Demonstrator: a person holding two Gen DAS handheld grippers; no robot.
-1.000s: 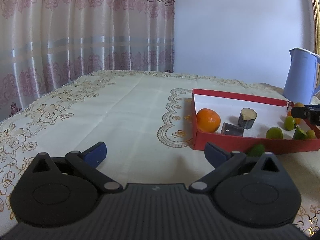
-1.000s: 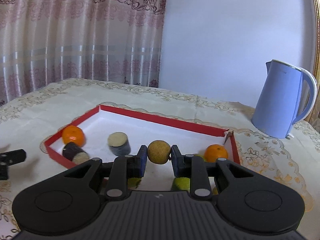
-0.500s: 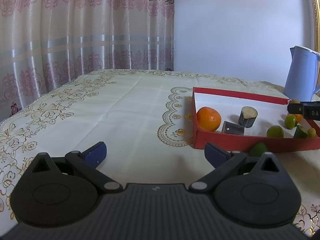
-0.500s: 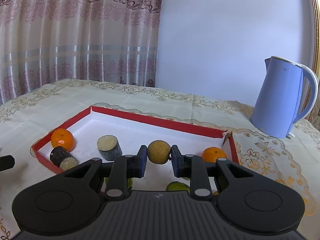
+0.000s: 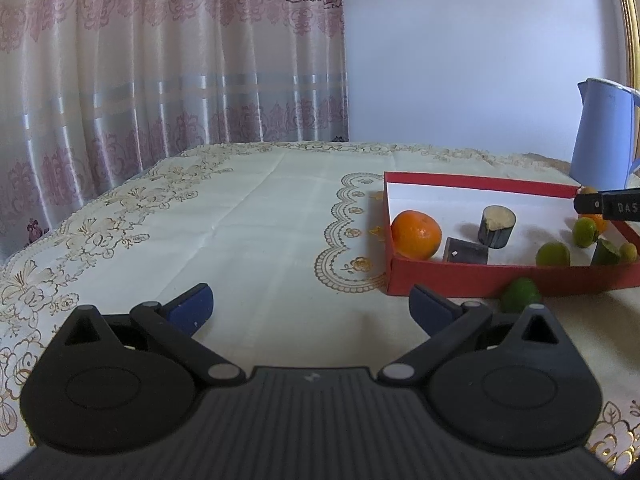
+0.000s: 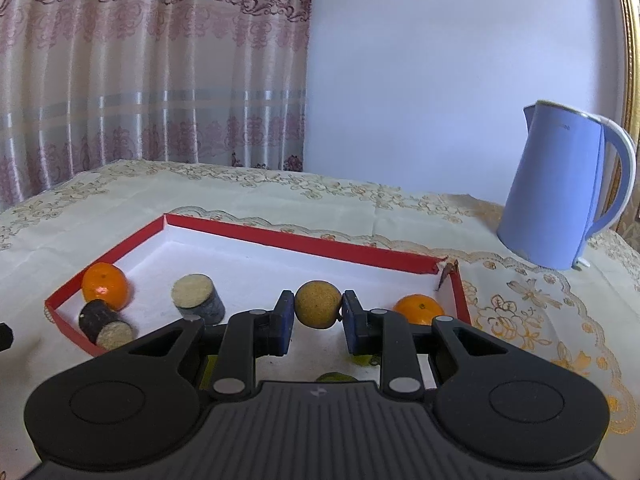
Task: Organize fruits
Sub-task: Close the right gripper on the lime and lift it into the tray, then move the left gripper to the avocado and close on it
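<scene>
My right gripper [image 6: 318, 314] is shut on a round tan-yellow fruit [image 6: 318, 303] and holds it above the red tray [image 6: 304, 244] with its white floor. In the tray lie an orange [image 6: 105, 285] at the left, another orange [image 6: 419, 309] at the right, and several limes [image 5: 553, 254]. My left gripper [image 5: 310, 306] is open and empty, low over the tablecloth left of the tray [image 5: 460, 278]. One lime [image 5: 520, 300] lies on the cloth outside the tray's near wall. The right gripper's finger [image 5: 606, 206] shows at the far right of the left wrist view.
Two dark cut cylinders [image 6: 198, 298] [image 6: 105, 324] lie in the tray. A blue kettle [image 6: 560, 188] stands behind the tray's right corner. A patterned curtain [image 5: 160, 60] hangs behind the table, whose left edge [image 5: 60, 224] drops off near it.
My right gripper has risen and shifted a little over the tray with the fruit still held. The left gripper has stayed still and open.
</scene>
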